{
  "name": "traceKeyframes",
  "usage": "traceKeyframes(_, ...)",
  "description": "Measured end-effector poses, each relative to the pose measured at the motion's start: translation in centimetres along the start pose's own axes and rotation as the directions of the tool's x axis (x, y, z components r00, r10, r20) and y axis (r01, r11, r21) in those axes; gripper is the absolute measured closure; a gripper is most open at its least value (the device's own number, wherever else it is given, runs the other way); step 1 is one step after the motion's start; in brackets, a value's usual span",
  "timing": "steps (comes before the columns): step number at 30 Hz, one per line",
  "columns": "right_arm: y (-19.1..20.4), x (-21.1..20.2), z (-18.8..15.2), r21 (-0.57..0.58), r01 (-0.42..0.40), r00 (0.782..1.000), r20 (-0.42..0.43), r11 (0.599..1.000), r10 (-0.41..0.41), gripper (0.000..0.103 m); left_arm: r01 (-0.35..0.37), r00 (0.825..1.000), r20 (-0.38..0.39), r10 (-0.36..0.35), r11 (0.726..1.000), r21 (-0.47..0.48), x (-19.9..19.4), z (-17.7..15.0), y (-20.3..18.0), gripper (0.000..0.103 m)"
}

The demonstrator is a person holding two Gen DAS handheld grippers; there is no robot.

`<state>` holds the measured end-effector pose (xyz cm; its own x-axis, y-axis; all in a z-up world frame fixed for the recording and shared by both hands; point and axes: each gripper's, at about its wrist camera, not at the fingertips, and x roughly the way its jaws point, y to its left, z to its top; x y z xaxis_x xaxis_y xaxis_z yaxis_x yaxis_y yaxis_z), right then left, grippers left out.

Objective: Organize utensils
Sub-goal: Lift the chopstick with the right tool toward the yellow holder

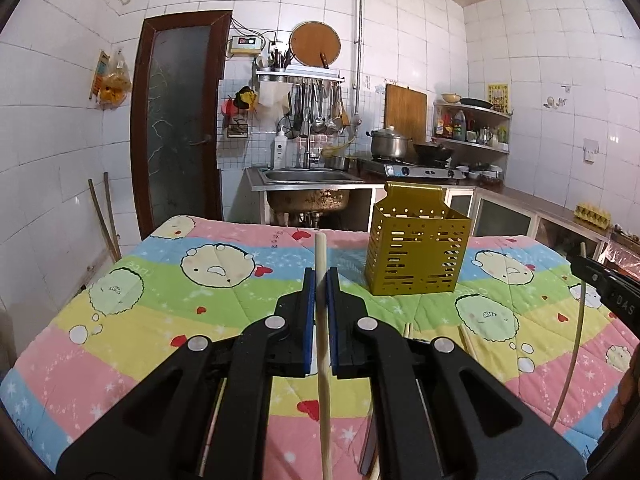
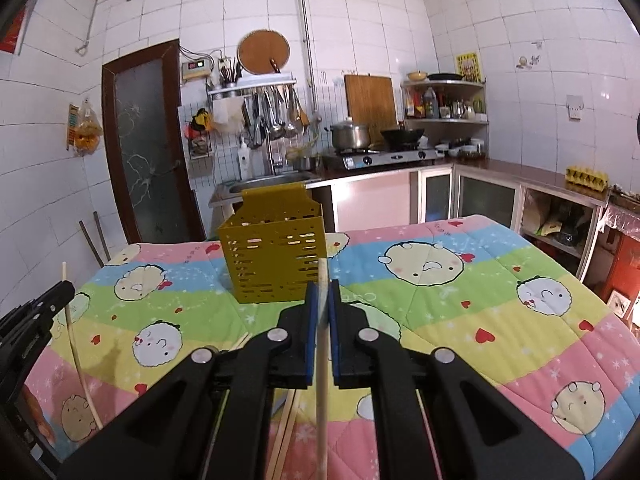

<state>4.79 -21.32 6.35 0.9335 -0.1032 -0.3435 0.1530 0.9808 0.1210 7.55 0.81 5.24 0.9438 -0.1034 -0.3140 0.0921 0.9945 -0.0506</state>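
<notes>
Two tongs, left [image 1: 321, 276] and right [image 2: 323, 288], each pinching one wooden chopstick [image 1: 322, 344], raised above a quilted surface [image 1: 160, 300]. Yellow slotted holder [image 1: 416, 254] upright ahead. Risk: long thin sticks pivoting in the grip, missing the holder's opening.

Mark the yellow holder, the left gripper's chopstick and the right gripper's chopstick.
yellow holder [image 1: 416, 258]: left wrist view, front wall.
left chopstick [image 1: 320, 252]: left wrist view, tip end.
right chopstick [image 2: 323, 276]: right wrist view, tip end.

White tiled walls [image 1: 420, 20] enclose a kitchen with a dark-framed door [image 1: 178, 120], steel sink [image 1: 308, 177] and stove [image 2: 384, 156].
</notes>
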Motion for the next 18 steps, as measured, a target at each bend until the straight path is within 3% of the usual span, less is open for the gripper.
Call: traceKeyframes(18, -0.6, -2.2, 0.8, 0.007, 0.013, 0.998, 0.057, 1.000, -0.014, 0.097, 0.011, 1.000, 0.014, -0.011, 1.000, 0.015, -0.8, 0.0, 0.7, 0.098)
